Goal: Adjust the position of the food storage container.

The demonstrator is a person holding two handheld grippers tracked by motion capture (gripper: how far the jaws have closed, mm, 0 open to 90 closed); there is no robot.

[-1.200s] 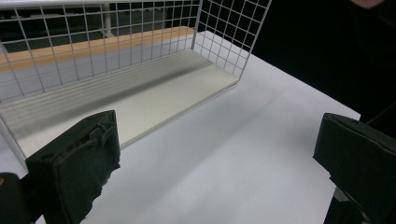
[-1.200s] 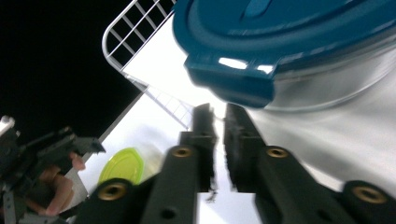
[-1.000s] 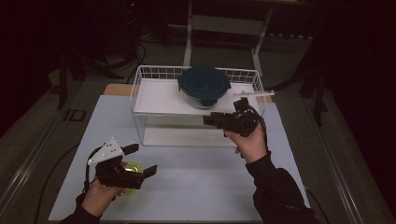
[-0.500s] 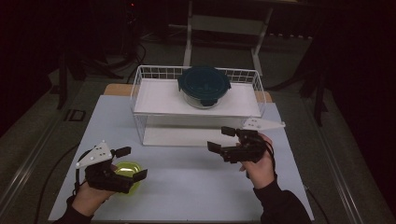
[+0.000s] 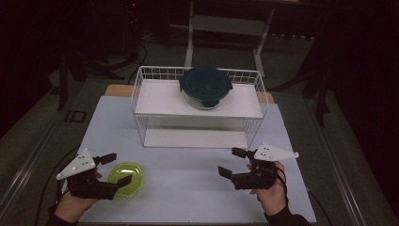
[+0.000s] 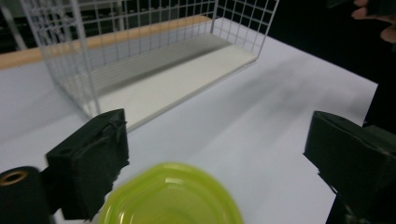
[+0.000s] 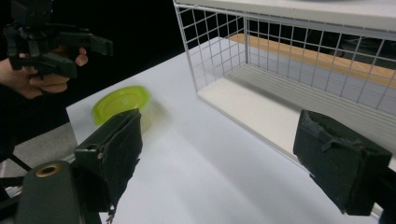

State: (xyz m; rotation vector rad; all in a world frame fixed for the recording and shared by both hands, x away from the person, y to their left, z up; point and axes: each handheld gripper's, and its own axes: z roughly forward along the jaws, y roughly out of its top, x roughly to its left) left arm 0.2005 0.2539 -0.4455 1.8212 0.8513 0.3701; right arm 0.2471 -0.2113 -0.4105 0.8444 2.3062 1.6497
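Yellow-green lidded tub [image 5: 125, 178], near left of the white table [image 5: 188, 188]; left gripper [image 5: 114, 169] straddles it, jaws wide and just easing inward, pads not yet pressing. Risk: low, smooth lid may slip or skate if the jaws close off-centre. Wire rack [image 5: 141, 117] behind carries a dark-lidded bowl [image 5: 205, 86]. Right gripper [image 5: 234, 162], open, empty. Change: it has come down from beside the rack to the table's near right.
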